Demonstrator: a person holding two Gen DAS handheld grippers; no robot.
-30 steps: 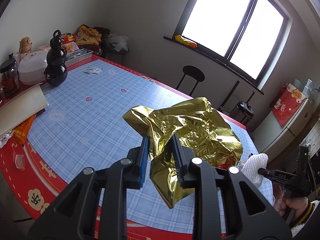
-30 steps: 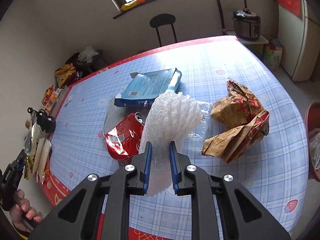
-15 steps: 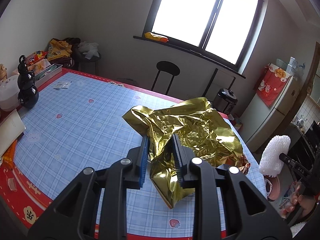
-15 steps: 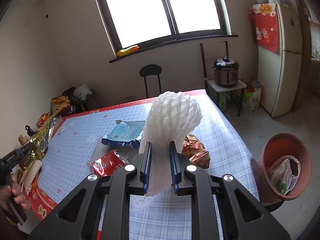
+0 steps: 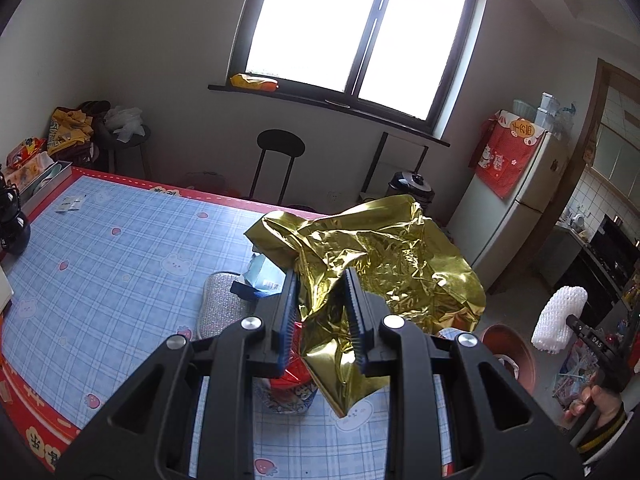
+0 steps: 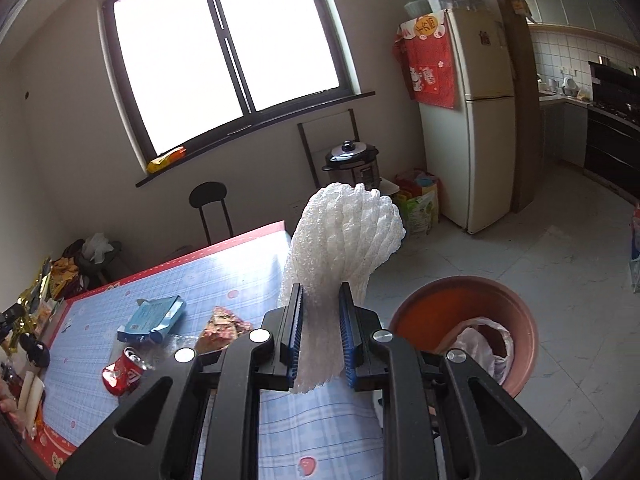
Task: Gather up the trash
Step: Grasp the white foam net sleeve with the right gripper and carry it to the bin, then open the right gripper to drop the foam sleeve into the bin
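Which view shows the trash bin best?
Right wrist. The terracotta-colored trash bin shows its full rim and the white plastic liner inside, on the floor beside the table. In the left wrist view, only part of its rim peeks past the gold foil wrapper.

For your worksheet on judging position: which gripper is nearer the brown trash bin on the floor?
Right. The right gripper, shut on the white foam net, sits at the table edge beside the bin. The left gripper, clamping the gold foil, is over the table, farther away.
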